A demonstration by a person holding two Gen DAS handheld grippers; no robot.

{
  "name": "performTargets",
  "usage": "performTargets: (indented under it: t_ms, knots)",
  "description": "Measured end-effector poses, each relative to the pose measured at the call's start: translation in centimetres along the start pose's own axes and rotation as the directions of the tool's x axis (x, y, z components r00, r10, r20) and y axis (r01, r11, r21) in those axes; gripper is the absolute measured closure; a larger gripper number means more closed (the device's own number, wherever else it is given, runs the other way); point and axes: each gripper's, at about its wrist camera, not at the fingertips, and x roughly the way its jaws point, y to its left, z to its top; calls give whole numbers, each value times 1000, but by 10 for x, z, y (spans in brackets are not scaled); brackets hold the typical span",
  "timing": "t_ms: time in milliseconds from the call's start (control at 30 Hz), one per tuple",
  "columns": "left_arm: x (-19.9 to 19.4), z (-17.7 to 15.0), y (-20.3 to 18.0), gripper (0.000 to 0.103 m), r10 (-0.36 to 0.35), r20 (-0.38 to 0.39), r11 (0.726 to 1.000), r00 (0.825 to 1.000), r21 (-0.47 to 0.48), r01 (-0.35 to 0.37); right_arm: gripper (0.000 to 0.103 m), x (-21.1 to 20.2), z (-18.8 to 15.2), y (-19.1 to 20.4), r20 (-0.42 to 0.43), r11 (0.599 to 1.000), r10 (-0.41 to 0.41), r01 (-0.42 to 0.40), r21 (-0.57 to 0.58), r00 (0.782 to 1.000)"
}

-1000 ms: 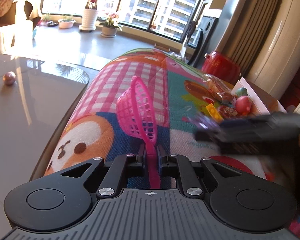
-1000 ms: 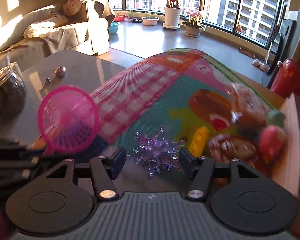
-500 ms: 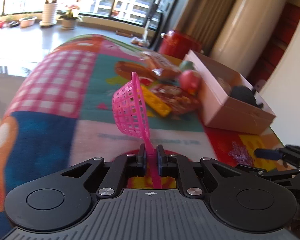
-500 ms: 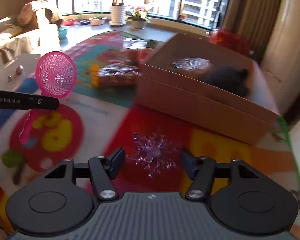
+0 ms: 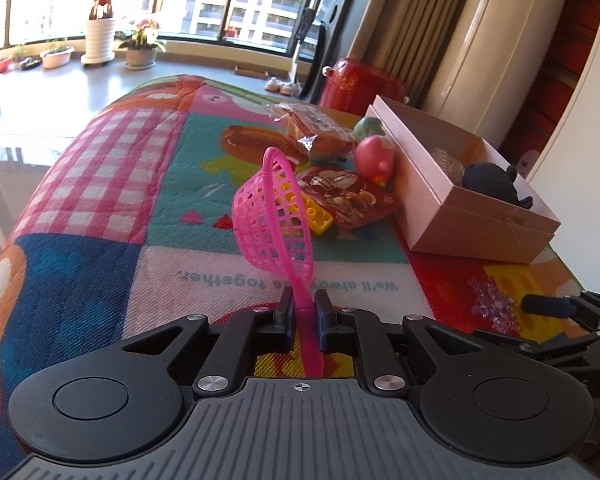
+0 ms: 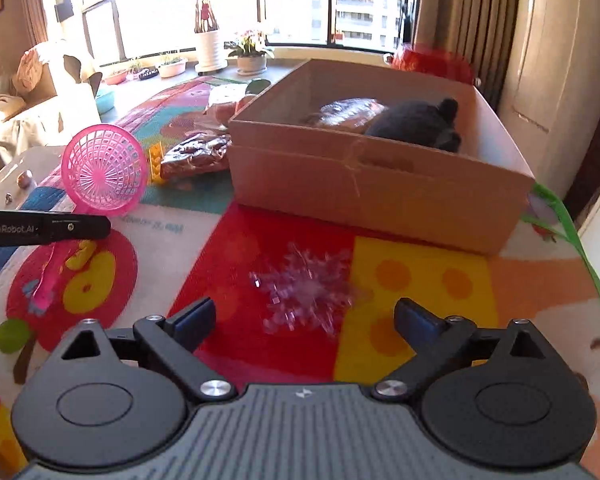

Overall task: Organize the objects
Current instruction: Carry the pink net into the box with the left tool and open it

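Observation:
My left gripper (image 5: 302, 310) is shut on the handle of a pink plastic strainer (image 5: 274, 216), held above the colourful mat; the strainer also shows in the right wrist view (image 6: 105, 169). My right gripper (image 6: 304, 320) is open wide, and a purple crystal snowflake (image 6: 306, 292) lies on the mat between its fingers; the snowflake also shows in the left wrist view (image 5: 494, 306). An open cardboard box (image 6: 380, 184) sits just beyond, holding a dark plush toy (image 6: 416, 124) and a wrapped snack (image 6: 348, 110).
Beside the box (image 5: 460, 216) lie a yellow brick (image 5: 314, 216), a brown snack packet (image 5: 348, 198), a pink toy (image 5: 374, 156), a green toy (image 5: 370, 128) and a bread packet (image 5: 316, 132). A red container (image 5: 360, 88) stands behind. A glass table edge (image 6: 4, 184) is at the left.
Both grippers swung from the mat's far end toward the box. The right gripper's fingers have spread wider and the snowflake now rests on the mat. The left still holds the strainer.

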Motion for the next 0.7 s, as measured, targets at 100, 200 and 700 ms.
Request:
performTargets:
  t_ms: [100,200,700]
  knots:
    - [1,1,1,88,-1,-1,1000,1000,-15,1,18,5,8,2,6,1000,11,-11,-4,1000]
    - [2,2,1,88,7,1,1000,1000,-23,-7,32,3,15,9,2,999,39,-39,-29,999]
    - [-16,1,-16,92,-45,-47,998,998,49,47,32,-42,7,-1,71,999,13,-10,-43,997]
